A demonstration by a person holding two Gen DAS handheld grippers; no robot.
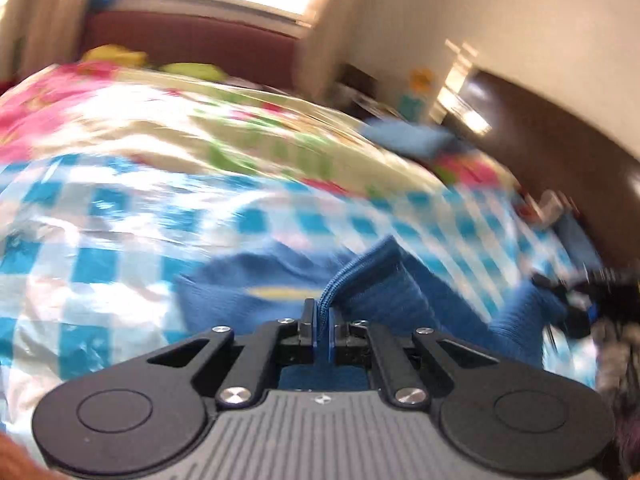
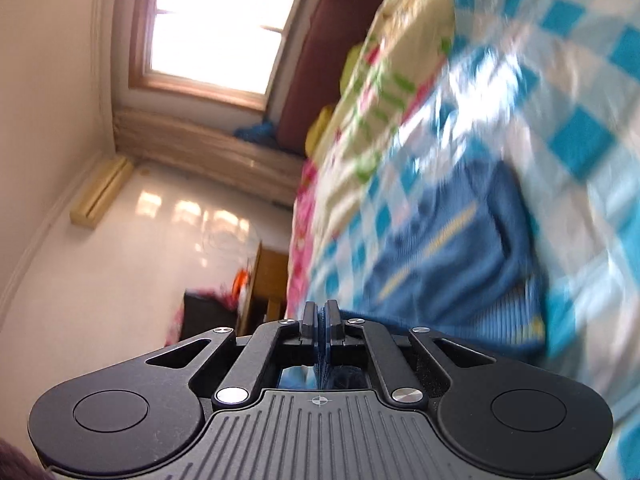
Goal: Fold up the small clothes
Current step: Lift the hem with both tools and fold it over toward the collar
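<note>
The left gripper (image 1: 322, 316) is clamped on a ribbed edge of the blue knit garment (image 1: 256, 300), and the right gripper (image 2: 320, 316) likewise has its jaws pressed together on a thin fold of that blue fabric. Just ahead of both grippers the rest of the garment, with its pale yellow stripe, lies on the blue-and-white checked cover (image 1: 100, 208). Beyond that spreads a floral bedspread (image 1: 248, 132), with a bright window (image 2: 224, 24) farthest off.
</note>
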